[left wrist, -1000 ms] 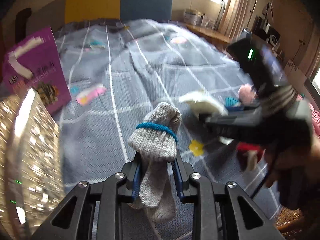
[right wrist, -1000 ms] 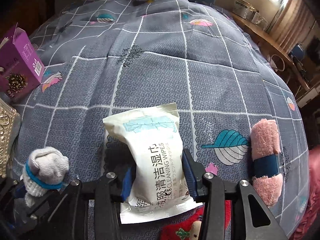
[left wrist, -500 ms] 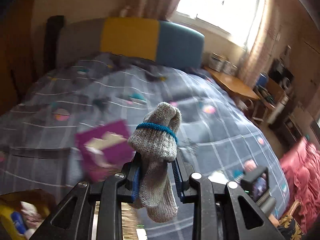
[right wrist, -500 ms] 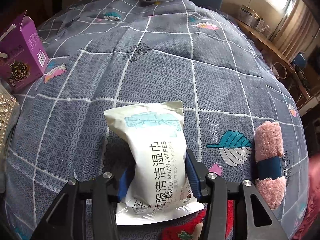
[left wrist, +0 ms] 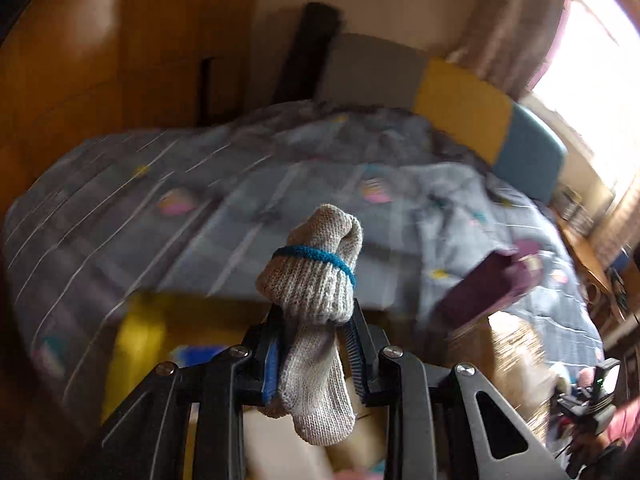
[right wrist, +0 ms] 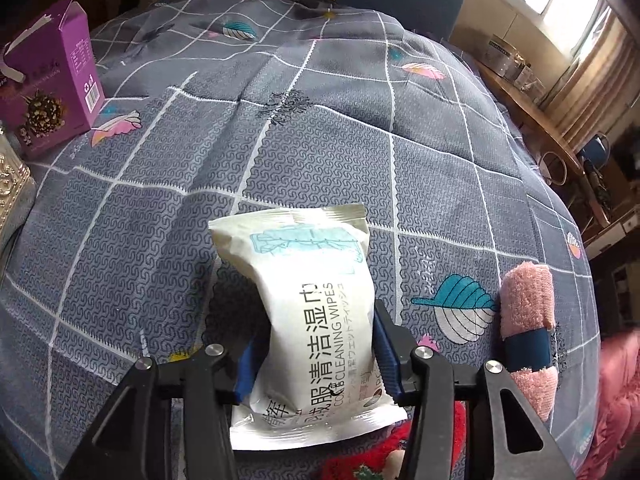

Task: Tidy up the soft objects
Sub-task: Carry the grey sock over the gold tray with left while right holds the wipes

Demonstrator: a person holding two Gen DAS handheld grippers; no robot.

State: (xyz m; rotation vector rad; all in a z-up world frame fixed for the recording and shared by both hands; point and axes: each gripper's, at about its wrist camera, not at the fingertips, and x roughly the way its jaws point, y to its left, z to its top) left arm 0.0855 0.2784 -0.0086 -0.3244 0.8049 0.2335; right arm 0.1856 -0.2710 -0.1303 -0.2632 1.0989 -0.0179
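Note:
My left gripper (left wrist: 316,344) is shut on a rolled grey knit sock (left wrist: 316,292) with a blue band, held in the air over a blurred yellow box (left wrist: 136,344) at the bed's edge. My right gripper (right wrist: 316,348) is shut on a white pack of cleaning wipes (right wrist: 308,312), held just above the grey checked bedspread (right wrist: 320,128). A rolled pink towel (right wrist: 528,328) with a dark blue band lies on the bed to the right of the pack. A red soft item (right wrist: 360,464) lies under the right gripper.
A purple carton (right wrist: 48,80) stands on the bed at the far left; it also shows blurred in the left wrist view (left wrist: 488,284). A shiny gold box (right wrist: 12,184) sits at the left edge. A yellow and blue headboard (left wrist: 480,120) is behind. A wooden desk (right wrist: 532,116) runs along the right.
My left gripper has swung left and tilted with the sock, and now looks over the yellow box at the bed's edge. My right gripper has stayed almost still with the wipes.

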